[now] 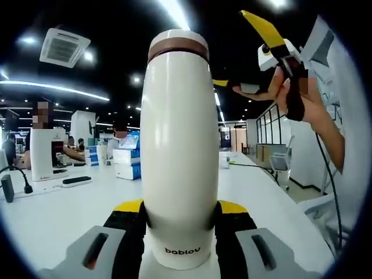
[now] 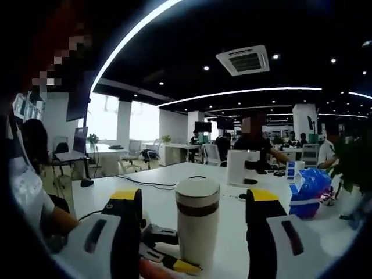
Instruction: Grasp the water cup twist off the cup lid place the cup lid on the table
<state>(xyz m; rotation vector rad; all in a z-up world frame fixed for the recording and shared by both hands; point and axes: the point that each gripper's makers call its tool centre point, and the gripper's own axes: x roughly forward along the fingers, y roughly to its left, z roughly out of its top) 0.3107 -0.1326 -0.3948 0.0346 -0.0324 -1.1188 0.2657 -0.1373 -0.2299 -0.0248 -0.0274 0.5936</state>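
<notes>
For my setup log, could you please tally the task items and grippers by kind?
Cup: 1
Lid: 1, on the cup
Grippers: 2, left gripper and right gripper
Total: 4

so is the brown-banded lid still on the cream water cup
On. The brown-banded lid caps the upright cream water cup, which the left gripper clamps; the right gripper is open, jaws apart either side of the cup.

I work over a long white table (image 1: 70, 215). My landmark on it is the cream water cup (image 1: 180, 151), which stands upright. Left of the cup lies a dark remote-like bar (image 1: 77, 182), with a white machine (image 1: 46, 154) behind that. Farther back, left of the cup, sit stacked white and blue boxes (image 1: 128, 165).
</notes>
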